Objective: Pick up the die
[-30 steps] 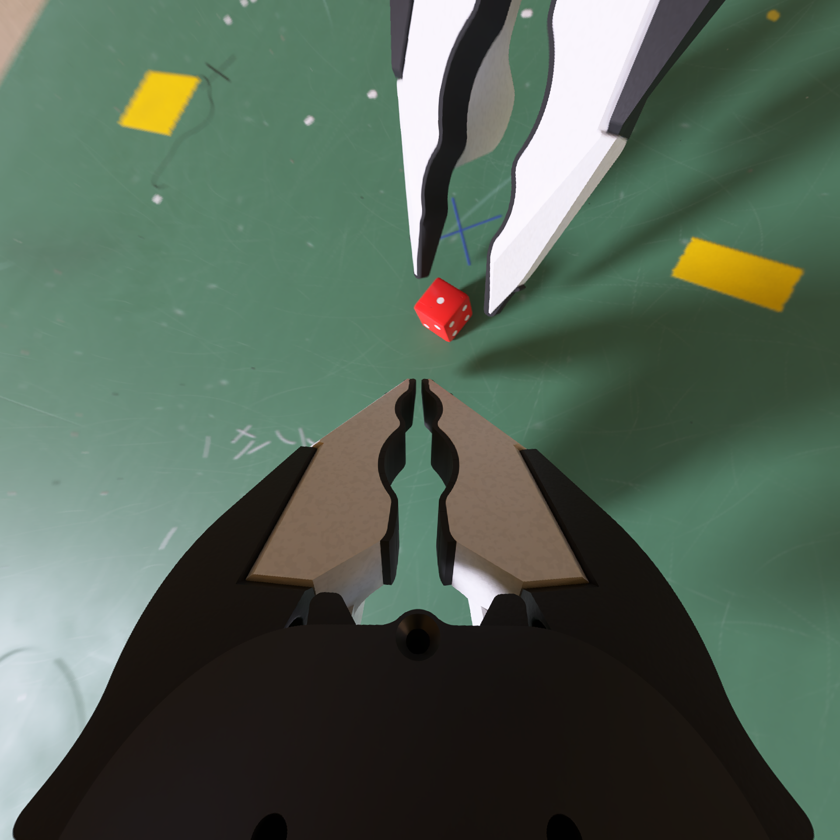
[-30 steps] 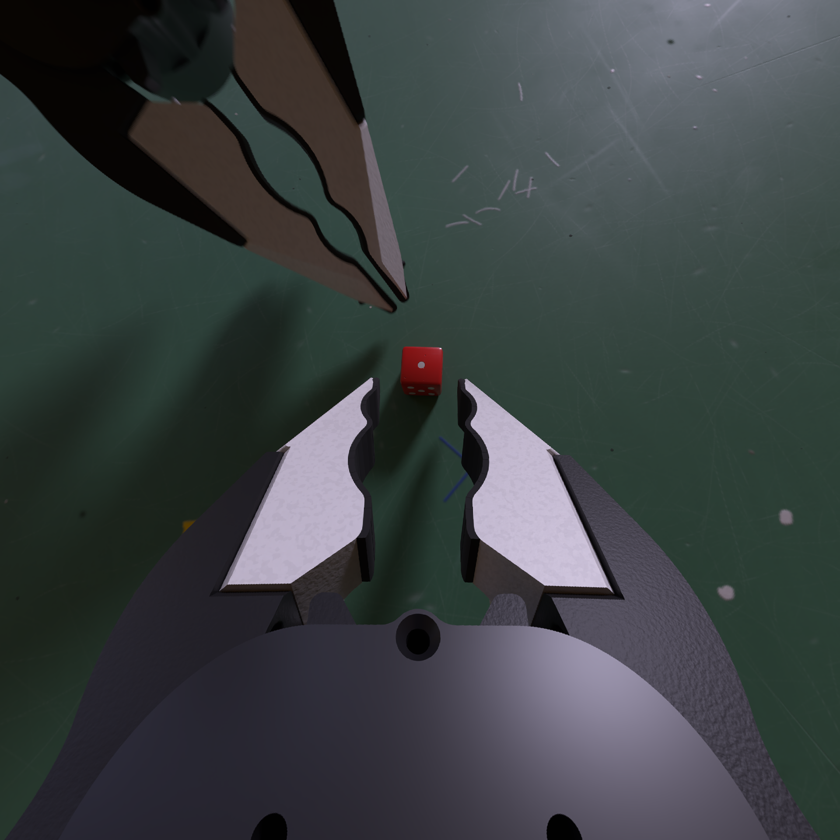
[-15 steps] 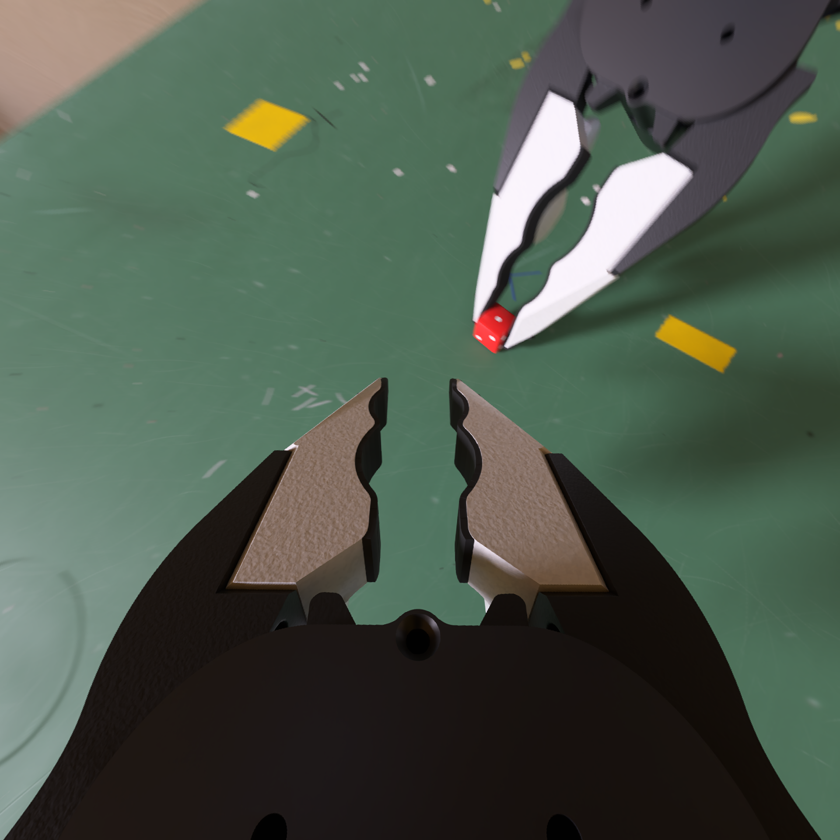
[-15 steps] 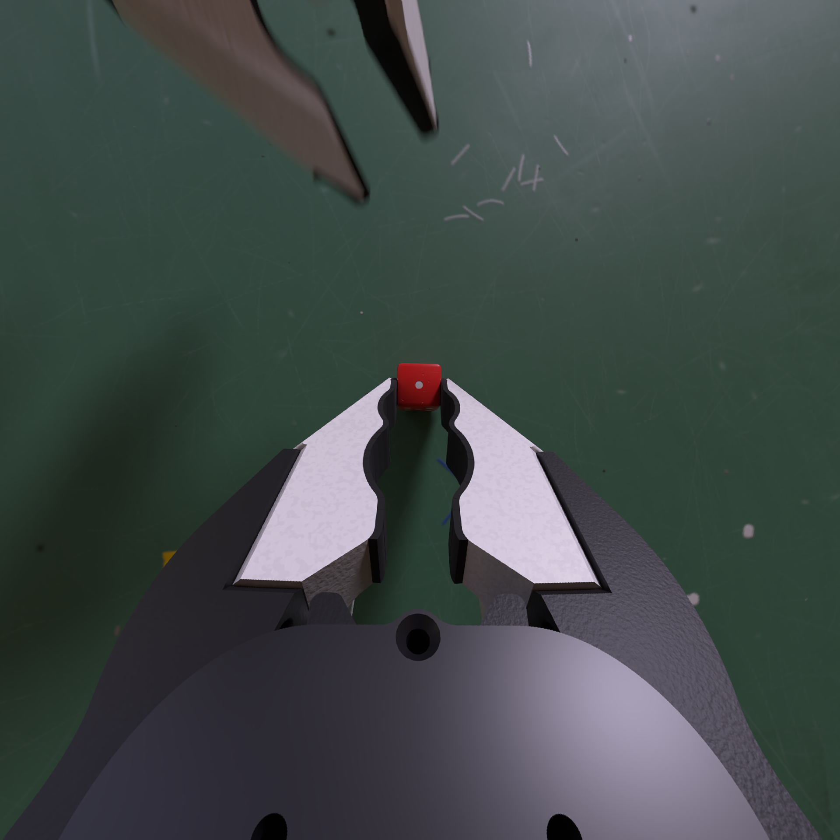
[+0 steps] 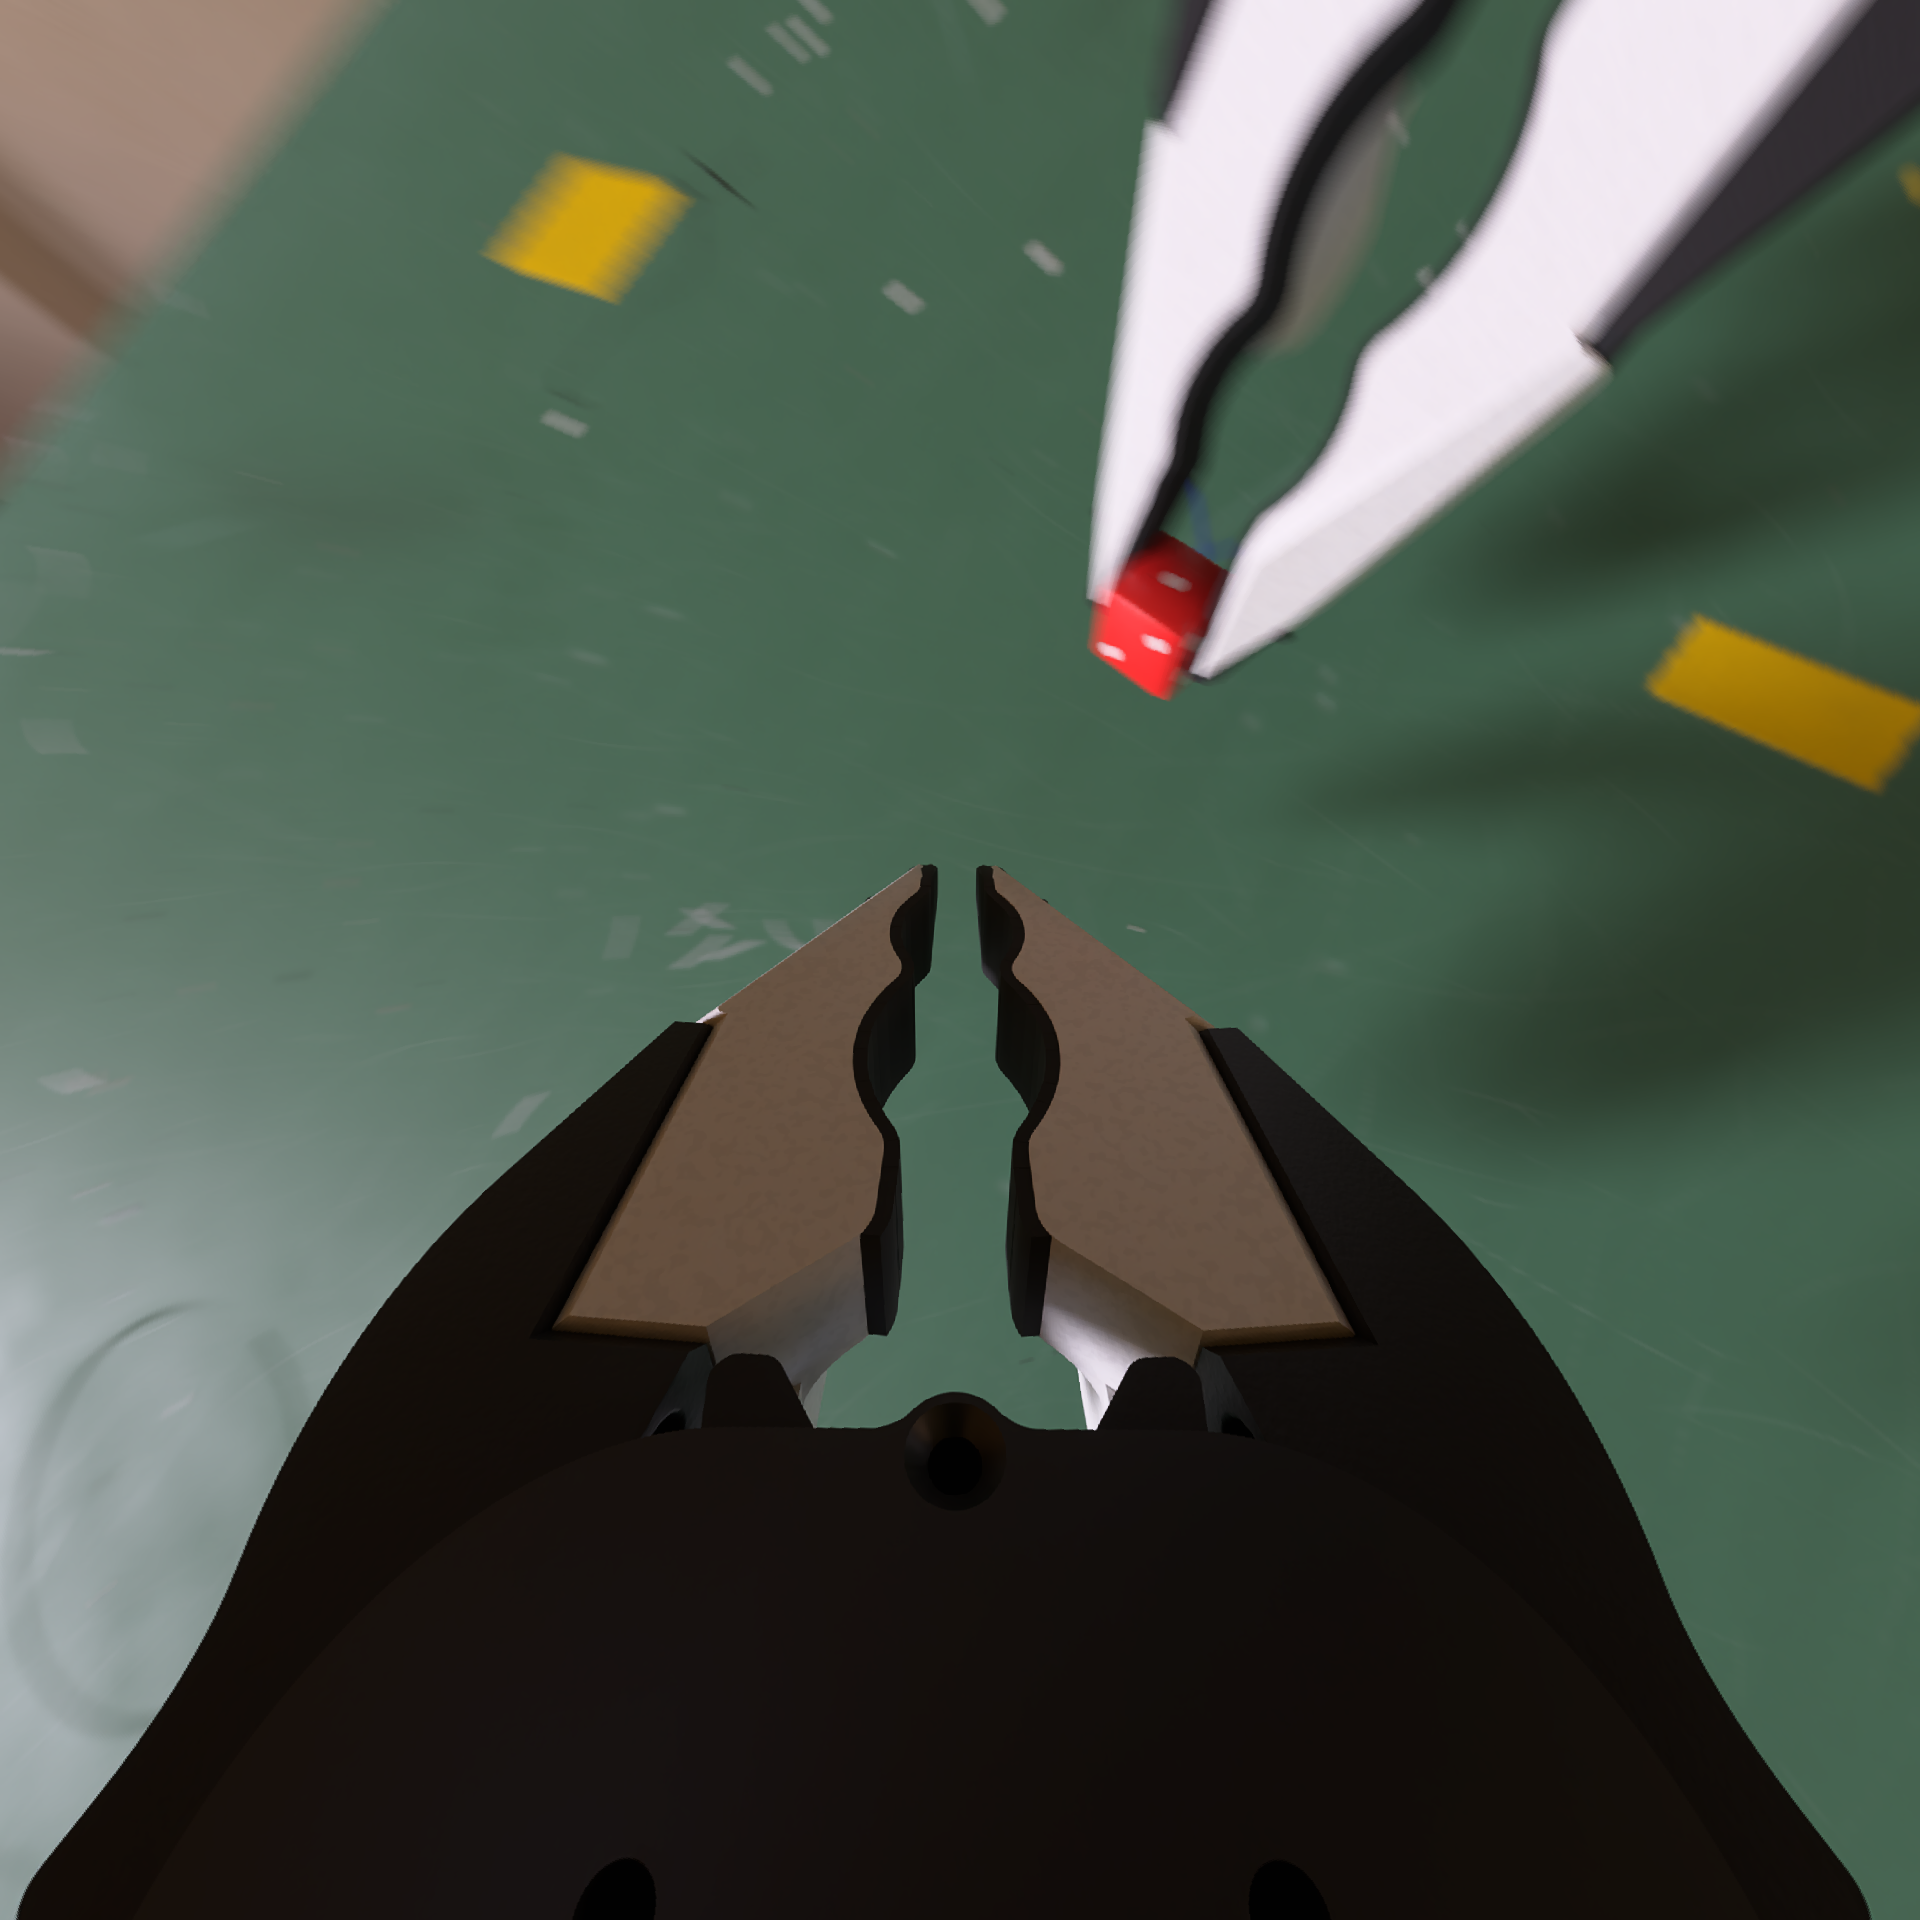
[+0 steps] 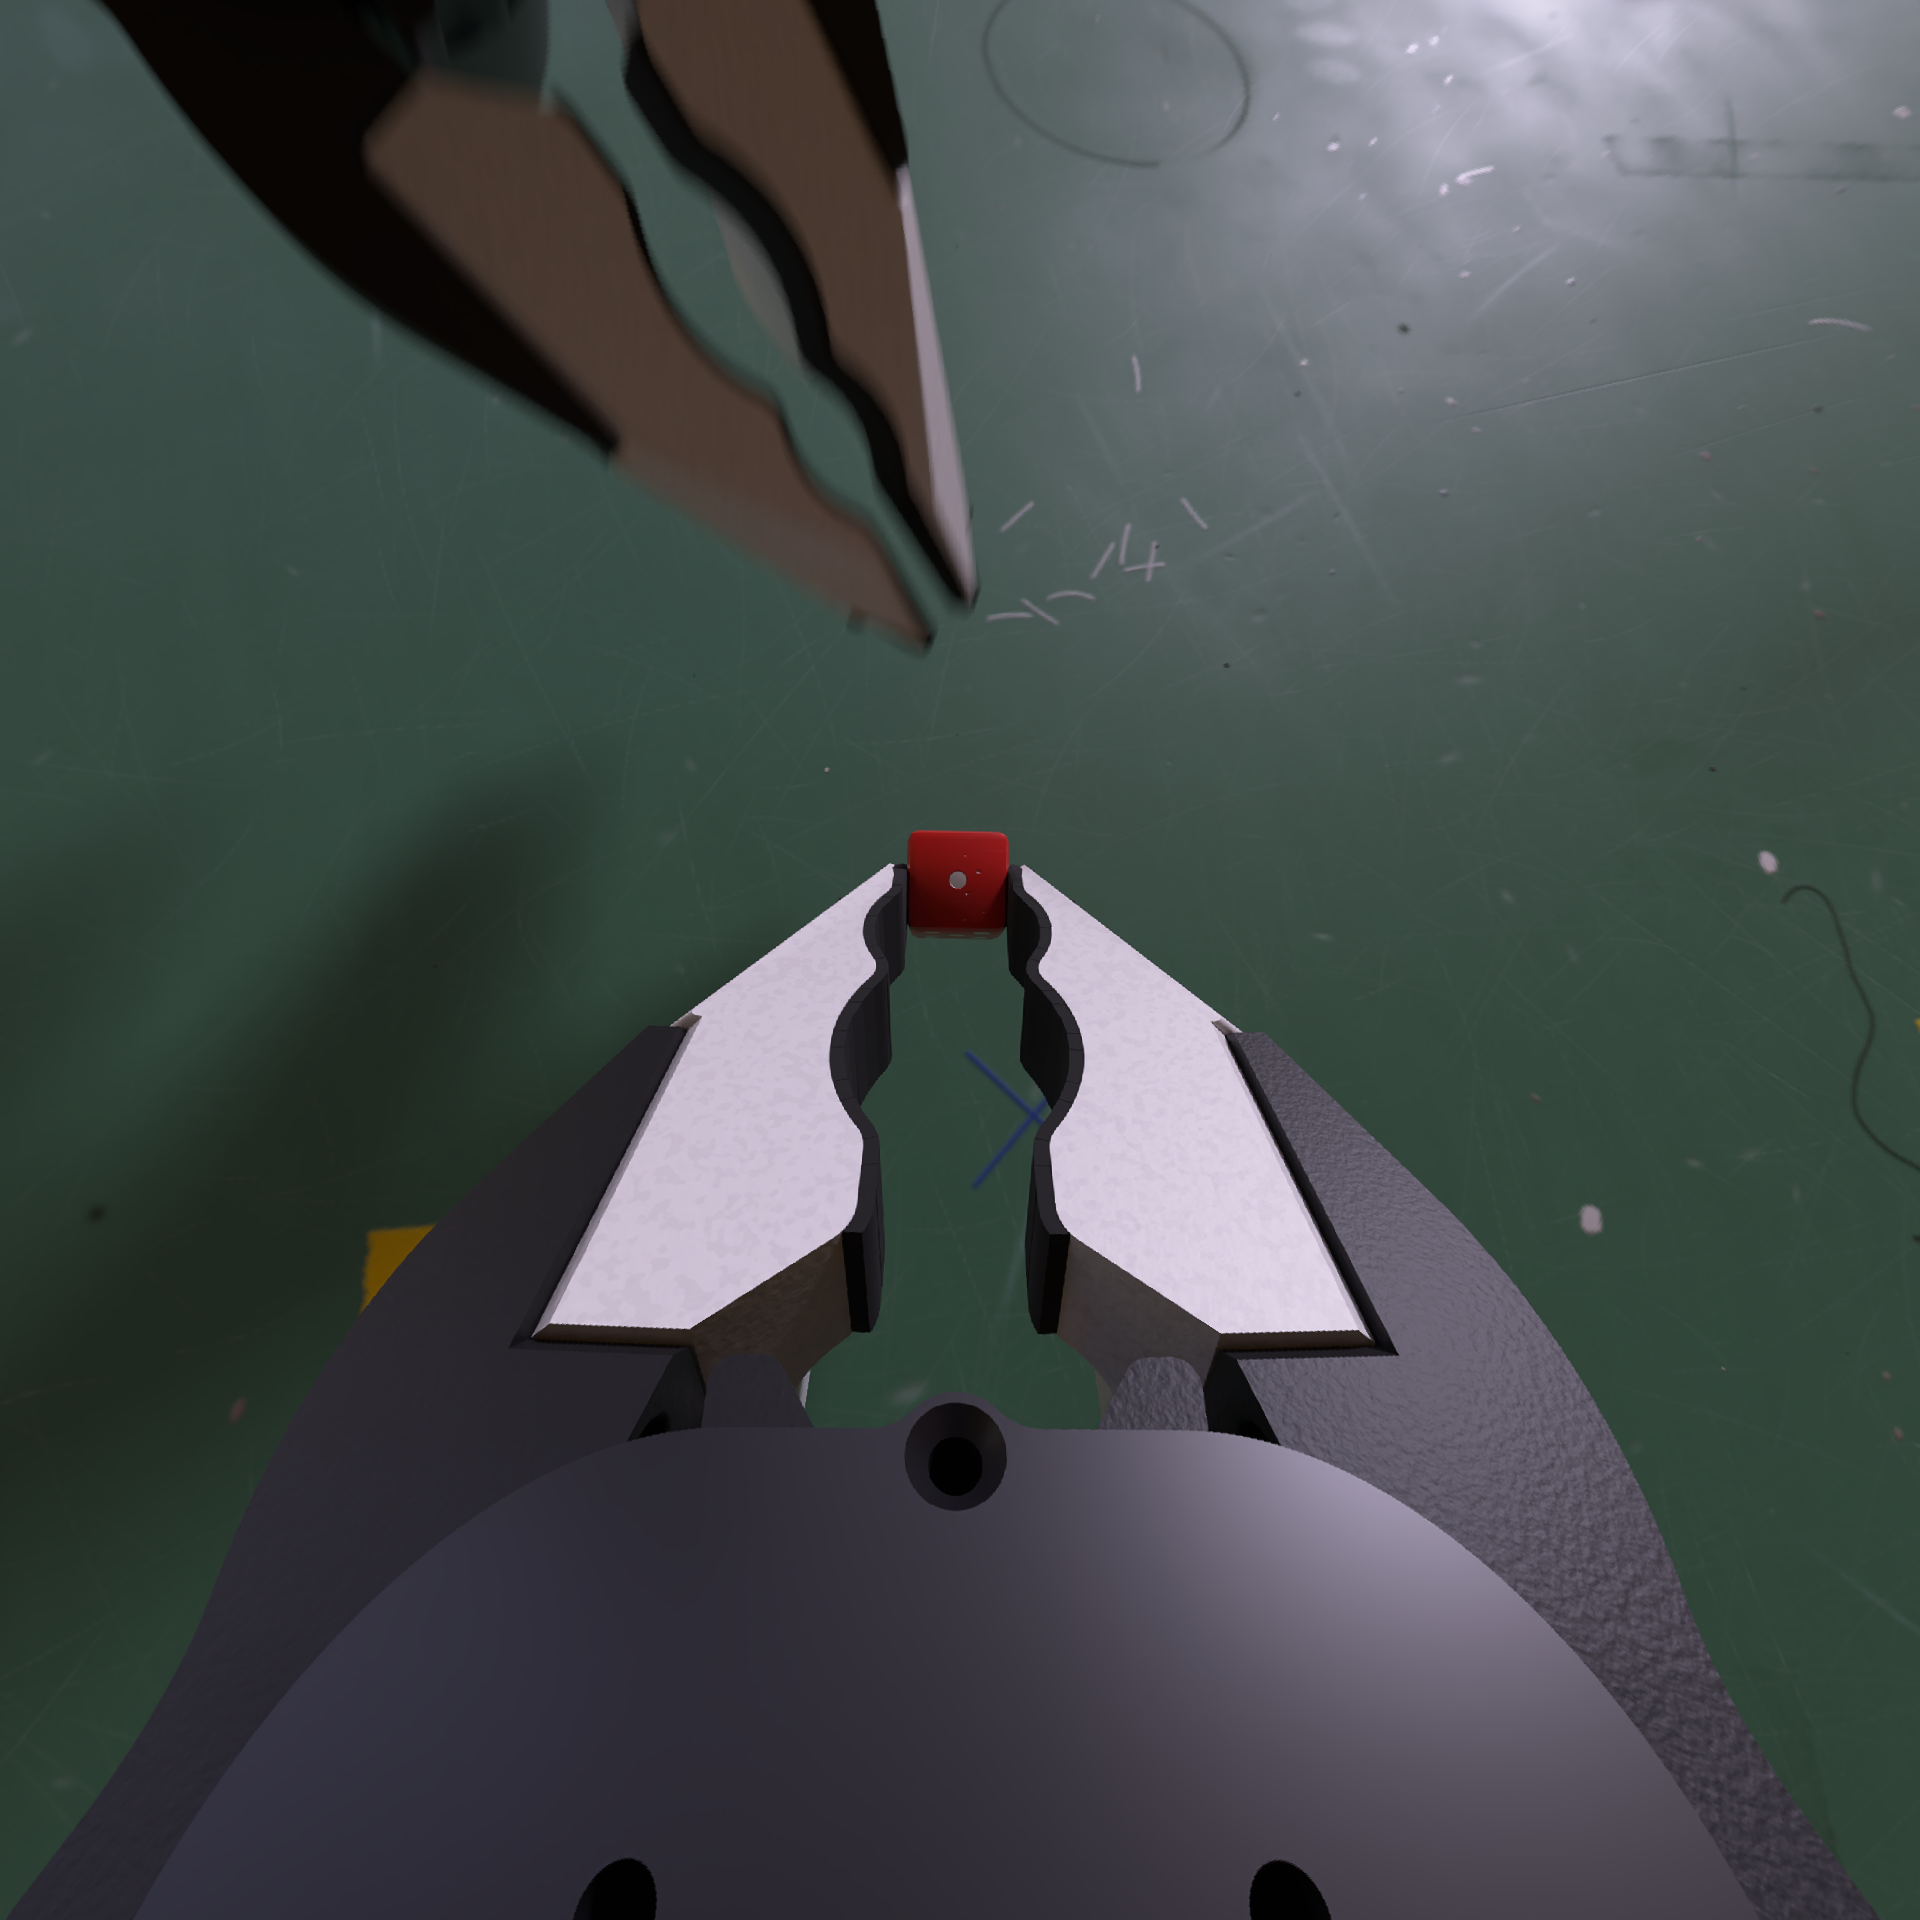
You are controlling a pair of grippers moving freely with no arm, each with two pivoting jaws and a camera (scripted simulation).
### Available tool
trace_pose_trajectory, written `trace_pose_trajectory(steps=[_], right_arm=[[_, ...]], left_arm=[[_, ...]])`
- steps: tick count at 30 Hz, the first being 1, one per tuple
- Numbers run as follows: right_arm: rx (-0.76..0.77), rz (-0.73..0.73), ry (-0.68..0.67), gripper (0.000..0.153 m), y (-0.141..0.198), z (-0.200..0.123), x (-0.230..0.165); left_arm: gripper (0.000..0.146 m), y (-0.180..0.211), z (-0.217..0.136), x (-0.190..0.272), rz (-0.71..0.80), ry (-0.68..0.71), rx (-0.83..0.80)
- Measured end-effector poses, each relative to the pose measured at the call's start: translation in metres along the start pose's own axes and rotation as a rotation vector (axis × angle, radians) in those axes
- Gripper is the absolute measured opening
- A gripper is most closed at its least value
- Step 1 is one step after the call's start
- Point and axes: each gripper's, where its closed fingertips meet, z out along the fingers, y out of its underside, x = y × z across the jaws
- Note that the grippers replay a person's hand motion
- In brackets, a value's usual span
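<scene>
The red die (image 6: pixel 957 881) with white pips sits pinched between the white fingertips of my right gripper (image 6: pixel 957 873), which is shut on it. In the left wrist view the die (image 5: pixel 1153 618) shows blurred at the tips of the right gripper (image 5: pixel 1155 634), seemingly just above the green mat (image 5: pixel 416 675). My left gripper (image 5: pixel 954 873), with brown fingers, is all but shut and empty. It hangs a short way off, with its tips pointing toward the die. In the right wrist view the left gripper (image 6: pixel 943 618) appears beyond the die, upper left.
Yellow tape patches (image 5: pixel 587 227) (image 5: pixel 1782 701) lie on the mat, and another (image 6: pixel 390 1252) lies beside the right gripper's body. A blue cross mark (image 6: pixel 1003 1117) is under the right fingers. A brown surface (image 5: pixel 104 156) lies beyond the mat's far left edge.
The right gripper closed on the die and holds it; its view now takes in more of the mat. The left gripper backed away while opening, then came closer and closed to a narrow gap.
</scene>
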Motion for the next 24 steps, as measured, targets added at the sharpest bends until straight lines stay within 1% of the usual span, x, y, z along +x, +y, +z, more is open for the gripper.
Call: trace_pose_trajectory(steps=[2,3,5,6,7,9,10,11,14,15,17,19,22,24], right_arm=[[0.026,0.012,0.007,0.018,-0.002,-0.004,0.003],[0.037,0.021,0.008,0.018,-0.003,-0.005,0.004],[0.054,0.038,0.004,0.018,-0.005,-0.006,0.006],[0.058,0.043,0.001,0.018,-0.005,-0.006,0.006],[0.059,0.045,-0.002,0.018,-0.006,-0.006,0.006],[0.062,0.042,0.0,0.018,-0.006,-0.005,0.006],[0.065,0.039,0.003,0.018,-0.006,-0.005,0.006],[0.077,0.036,0.006,0.018,-0.008,-0.005,0.006],[0.14,0.037,0.0,0.018,-0.017,-0.009,0.005],[0.167,0.035,0.0,0.018,-0.02,-0.01,0.005],[0.247,0.033,-0.027,0.018,-0.031,-0.015,0.001],[0.332,0.128,-0.122,0.018,-0.041,-0.021,-0.006],[0.429,0.349,-0.307,0.018,-0.054,-0.029,-0.012],[0.484,0.462,-0.418,0.018,-0.06,-0.035,-0.014]], left_arm=[[0.007,-0.015,-0.026,-0.035,-0.04,-0.161,0.11],[0.007,-0.018,-0.041,-0.056,-0.069,-0.267,0.156],[0.007,-0.01,-0.066,-0.097,-0.143,-0.472,0.167],[0.008,0.001,-0.069,-0.109,-0.192,-0.509,0.128],[0.015,0.013,-0.067,-0.116,-0.251,-0.494,0.078],[0.04,0.03,-0.059,-0.117,-0.332,-0.42,0.012],[0.047,0.034,-0.057,-0.117,-0.339,-0.406,-0.001],[0.051,0.033,-0.056,-0.115,-0.321,-0.402,0.006],[0.049,0.017,-0.054,-0.1,-0.199,-0.371,0.062],[0.048,0.012,-0.051,-0.09,-0.168,-0.331,0.068],[0.043,-0.004,-0.044,-0.059,-0.11,-0.165,0.141],[0.041,-0.023,-0.043,-0.031,-0.01,-0.078,0.25],[0.04,-0.047,-0.048,0.0,0.236,-0.11,0.356],[0.036,-0.061,-0.053,0.016,0.312,-0.121,0.425]])
